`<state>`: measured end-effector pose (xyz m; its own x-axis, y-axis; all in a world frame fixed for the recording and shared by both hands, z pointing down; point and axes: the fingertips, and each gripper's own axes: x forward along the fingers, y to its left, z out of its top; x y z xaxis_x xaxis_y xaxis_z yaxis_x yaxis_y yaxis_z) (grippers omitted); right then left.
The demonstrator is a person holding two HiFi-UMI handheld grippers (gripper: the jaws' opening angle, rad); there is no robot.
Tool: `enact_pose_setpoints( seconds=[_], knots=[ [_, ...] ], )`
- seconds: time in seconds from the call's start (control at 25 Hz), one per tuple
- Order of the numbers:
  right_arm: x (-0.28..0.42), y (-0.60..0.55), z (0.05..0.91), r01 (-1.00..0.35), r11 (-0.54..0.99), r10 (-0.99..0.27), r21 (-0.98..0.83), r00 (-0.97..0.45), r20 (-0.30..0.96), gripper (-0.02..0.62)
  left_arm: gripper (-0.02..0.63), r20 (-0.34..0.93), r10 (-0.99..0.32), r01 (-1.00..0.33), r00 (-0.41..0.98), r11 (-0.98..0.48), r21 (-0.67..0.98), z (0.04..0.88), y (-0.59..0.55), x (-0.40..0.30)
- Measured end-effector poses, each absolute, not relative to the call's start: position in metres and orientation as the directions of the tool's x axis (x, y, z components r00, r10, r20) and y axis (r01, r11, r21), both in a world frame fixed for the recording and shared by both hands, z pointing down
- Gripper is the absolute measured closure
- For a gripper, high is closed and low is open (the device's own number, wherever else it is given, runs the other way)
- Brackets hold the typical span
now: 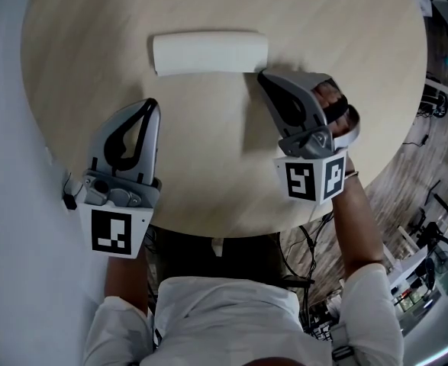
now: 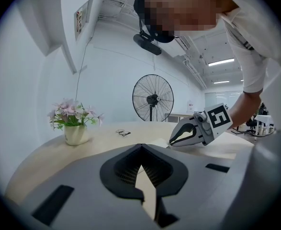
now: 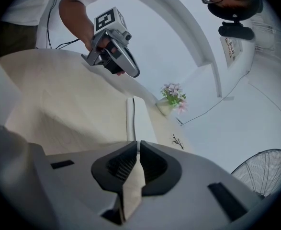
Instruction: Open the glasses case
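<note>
Case (image 1: 210, 52) long axis left-right (shut) | left claw (image 1: 152, 103) pressed together | right claw (image 1: 260, 75) pressed together

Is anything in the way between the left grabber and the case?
No, nothing visible. Only bare table lies between the left gripper and the case. The right gripper is at the case's right end.
</note>
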<state>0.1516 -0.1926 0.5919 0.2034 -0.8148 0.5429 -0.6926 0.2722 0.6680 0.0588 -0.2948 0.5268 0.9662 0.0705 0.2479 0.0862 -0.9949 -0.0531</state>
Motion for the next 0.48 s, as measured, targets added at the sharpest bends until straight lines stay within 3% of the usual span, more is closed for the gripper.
enact_pose_setpoints(
  seconds=[0.48],
  knots=[
    [0.16,-0.2,0.574,-0.711,0.261,-0.821,0.653,0.193,0.538,0.563,0.595,0.231,0.051,0.067,0.972,-0.996,-0.059,0.513,-0.304,0.061]
  ],
)
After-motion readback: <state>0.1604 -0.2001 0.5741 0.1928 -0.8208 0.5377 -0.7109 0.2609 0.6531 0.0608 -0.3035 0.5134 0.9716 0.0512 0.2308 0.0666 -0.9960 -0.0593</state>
